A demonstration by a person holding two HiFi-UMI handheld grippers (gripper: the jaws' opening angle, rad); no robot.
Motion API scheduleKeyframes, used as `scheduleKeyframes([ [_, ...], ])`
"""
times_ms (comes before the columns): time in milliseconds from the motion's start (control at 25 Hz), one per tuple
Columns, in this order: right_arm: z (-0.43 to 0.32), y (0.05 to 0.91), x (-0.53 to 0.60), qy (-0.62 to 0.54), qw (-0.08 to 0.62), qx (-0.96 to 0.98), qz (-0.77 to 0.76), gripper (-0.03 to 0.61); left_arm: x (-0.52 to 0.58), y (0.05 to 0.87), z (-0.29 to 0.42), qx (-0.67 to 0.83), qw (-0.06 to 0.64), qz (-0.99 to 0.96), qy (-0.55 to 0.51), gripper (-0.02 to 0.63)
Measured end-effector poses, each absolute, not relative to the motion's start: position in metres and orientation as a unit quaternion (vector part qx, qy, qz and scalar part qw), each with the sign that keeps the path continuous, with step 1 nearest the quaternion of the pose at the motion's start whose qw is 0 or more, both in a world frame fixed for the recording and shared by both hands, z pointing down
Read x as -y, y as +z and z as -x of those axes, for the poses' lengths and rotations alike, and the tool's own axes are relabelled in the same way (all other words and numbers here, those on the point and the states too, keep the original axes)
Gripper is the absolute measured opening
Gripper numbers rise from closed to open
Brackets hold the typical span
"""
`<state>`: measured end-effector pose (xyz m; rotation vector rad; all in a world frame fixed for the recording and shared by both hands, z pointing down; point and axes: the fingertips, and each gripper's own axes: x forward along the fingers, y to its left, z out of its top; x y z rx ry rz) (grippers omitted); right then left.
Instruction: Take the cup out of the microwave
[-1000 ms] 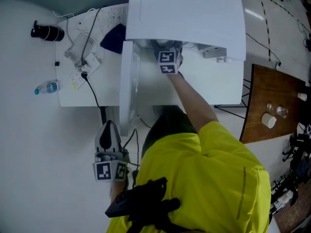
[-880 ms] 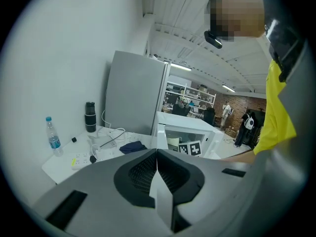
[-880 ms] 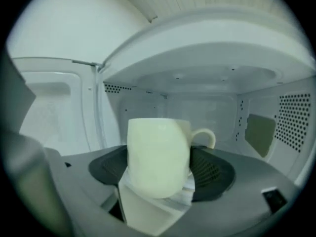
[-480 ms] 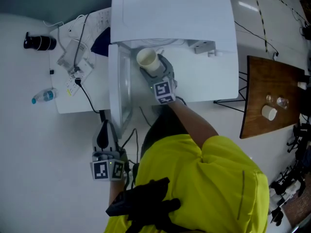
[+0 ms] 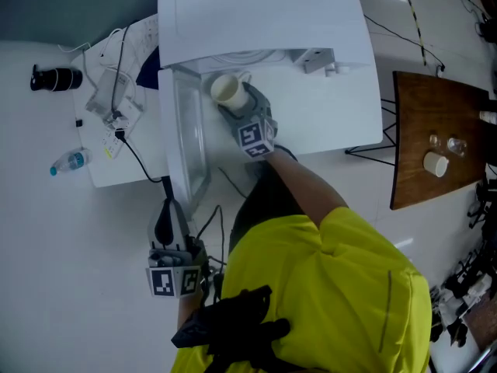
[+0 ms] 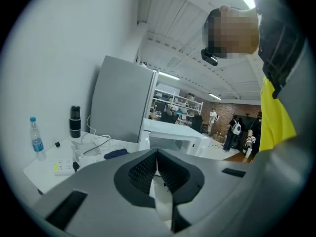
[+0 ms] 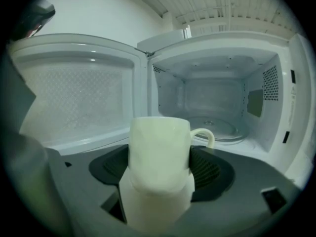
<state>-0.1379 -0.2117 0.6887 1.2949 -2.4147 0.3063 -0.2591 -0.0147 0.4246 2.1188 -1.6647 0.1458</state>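
Observation:
A cream cup [image 7: 159, 157] with a handle on its right sits upright between the pads of my right gripper [image 7: 159, 169], which is shut on it. In the head view the cup [image 5: 227, 89] is outside the white microwave [image 5: 256, 18], just in front of its opening and beside the open door [image 5: 185, 134]. The microwave cavity [image 7: 212, 105] behind the cup holds only its glass turntable. My left gripper [image 5: 165, 222] hangs low at the left, off the table, pads closed together [image 6: 157, 168] with nothing between them.
The white table [image 5: 132, 158] left of the microwave carries a power strip with cables [image 5: 112, 107], a dark cylinder [image 5: 48, 77], a blue cloth [image 5: 147, 66] and a water bottle [image 5: 68, 162]. A wooden table [image 5: 435, 142] with small cups stands at the right.
My right gripper has drawn back out of the microwave toward me with the cup, which now shows outside the opening. The left gripper has barely shifted.

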Motion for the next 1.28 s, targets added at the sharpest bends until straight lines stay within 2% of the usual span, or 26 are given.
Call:
scheduleKeyframes([
  [520,0.096,0.706,0.176,0.122,0.205,0.846,-0.476,0.387,0.0,0.435,0.252,0.596,0.223,-0.769,0.067,0.005],
  [800,0.102,0.701,0.168,0.109,0.219,0.848,-0.47,0.39,0.0,0.437,0.239,0.583,0.225,-0.777,0.074,0.005],
  [880,0.107,0.701,0.169,0.11,0.227,0.85,-0.462,0.397,-0.001,0.435,0.239,0.584,0.223,-0.777,0.07,0.005],
  [960,0.108,0.702,0.166,0.109,0.241,0.854,-0.448,0.46,-0.003,0.433,0.239,0.584,0.221,-0.779,0.066,0.005],
  [1160,0.075,0.705,0.11,0.16,0.258,0.85,-0.43,0.459,-0.011,0.42,0.246,0.585,0.22,-0.779,0.054,0.005],
  [1200,0.063,0.702,0.091,0.176,0.258,0.849,-0.427,0.416,-0.011,0.415,0.249,0.588,0.218,-0.777,0.051,0.005],
  [1280,0.03,0.677,0.056,0.198,0.245,0.84,-0.442,0.276,-0.012,0.408,0.257,0.595,0.215,-0.772,0.052,0.005],
])
